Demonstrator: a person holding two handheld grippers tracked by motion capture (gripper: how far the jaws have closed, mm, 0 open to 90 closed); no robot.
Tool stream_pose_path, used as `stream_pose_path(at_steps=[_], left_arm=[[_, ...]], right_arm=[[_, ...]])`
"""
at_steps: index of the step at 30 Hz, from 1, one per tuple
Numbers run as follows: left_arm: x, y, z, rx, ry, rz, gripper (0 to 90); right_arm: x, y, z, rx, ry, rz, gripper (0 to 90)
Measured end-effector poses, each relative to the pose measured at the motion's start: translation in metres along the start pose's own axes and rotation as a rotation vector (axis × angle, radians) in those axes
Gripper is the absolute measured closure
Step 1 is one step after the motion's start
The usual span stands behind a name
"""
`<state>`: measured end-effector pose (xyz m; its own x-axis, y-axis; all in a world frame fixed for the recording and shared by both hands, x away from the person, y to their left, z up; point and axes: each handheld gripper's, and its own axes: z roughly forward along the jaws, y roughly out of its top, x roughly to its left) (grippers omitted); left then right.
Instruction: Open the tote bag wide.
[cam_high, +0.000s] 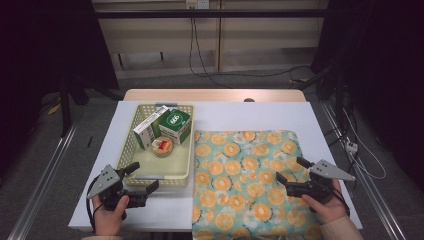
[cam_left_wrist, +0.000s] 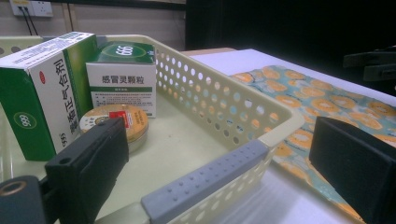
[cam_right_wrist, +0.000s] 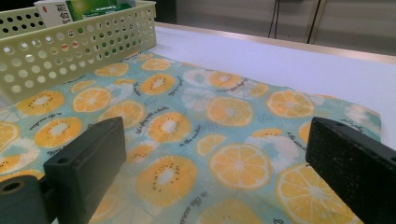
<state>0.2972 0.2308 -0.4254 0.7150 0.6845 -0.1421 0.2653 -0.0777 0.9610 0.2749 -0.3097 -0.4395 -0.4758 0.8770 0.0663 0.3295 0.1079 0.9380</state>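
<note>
A pale yellow perforated basket (cam_high: 131, 145) (cam_left_wrist: 243, 122) (cam_right_wrist: 70, 46) stands on the left half of the white table. Inside it are two green-and-white medicine boxes, one tall (cam_high: 149, 127) (cam_left_wrist: 44, 100) and one squarer (cam_high: 175, 125) (cam_left_wrist: 122, 79), plus a small round tin (cam_high: 162, 146) (cam_left_wrist: 114, 122). My left gripper (cam_high: 141, 178) (cam_left_wrist: 219, 177) is open at the basket's near edge, over its grey handle (cam_left_wrist: 205, 182). An orange-slice patterned cloth (cam_high: 245, 180) (cam_right_wrist: 196, 135) lies flat on the right. My right gripper (cam_high: 292, 175) (cam_right_wrist: 219, 177) is open just above the cloth, holding nothing.
The white table (cam_high: 250, 114) has bare surface behind the cloth and in front of the basket. A wooden strip (cam_high: 215, 94) runs along the far edge. Cables (cam_high: 200, 60) trail on the floor beyond, and metal rails (cam_high: 45, 175) flank both sides.
</note>
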Motion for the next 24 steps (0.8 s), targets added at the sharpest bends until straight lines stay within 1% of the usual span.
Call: stream_pose_path(at_steps=[4,6,11,15,17,19,21,22,24], left_arm=[[0.0,0.0,-0.001,0.006,0.005,0.01,4.8],[-0.002,0.0,-0.002,0.006,0.004,0.01,4.8],[-0.002,-0.001,-0.003,0.012,0.007,0.014,4.8],[-0.003,-0.001,-0.005,0.009,0.011,0.012,4.8],[-0.004,-0.001,-0.006,0.01,0.015,0.013,4.8],[-0.004,-0.001,-0.007,0.01,0.021,0.012,4.8],[-0.004,0.0,-0.007,-0.002,0.022,0.0,4.8],[-0.003,0.0,-0.007,-0.002,0.023,0.0,4.8],[-0.003,0.001,-0.005,-0.002,0.014,-0.002,4.8]], right_arm=[[-0.001,0.001,0.001,0.005,-0.003,-0.001,5.2],[0.0,0.003,0.002,0.005,0.007,-0.001,5.2],[0.001,0.005,0.007,0.013,0.012,0.006,5.2],[0.004,0.009,0.01,0.02,0.01,-0.029,5.2],[0.004,0.01,0.011,0.021,0.007,-0.024,5.2],[0.001,0.013,0.016,0.032,0.008,-0.028,5.6],[0.001,0.014,0.018,0.038,0.006,-0.033,5.8],[0.0,0.017,0.022,0.043,0.011,-0.06,6.0],[-0.001,0.018,0.025,0.042,0.017,-0.066,6.8]])
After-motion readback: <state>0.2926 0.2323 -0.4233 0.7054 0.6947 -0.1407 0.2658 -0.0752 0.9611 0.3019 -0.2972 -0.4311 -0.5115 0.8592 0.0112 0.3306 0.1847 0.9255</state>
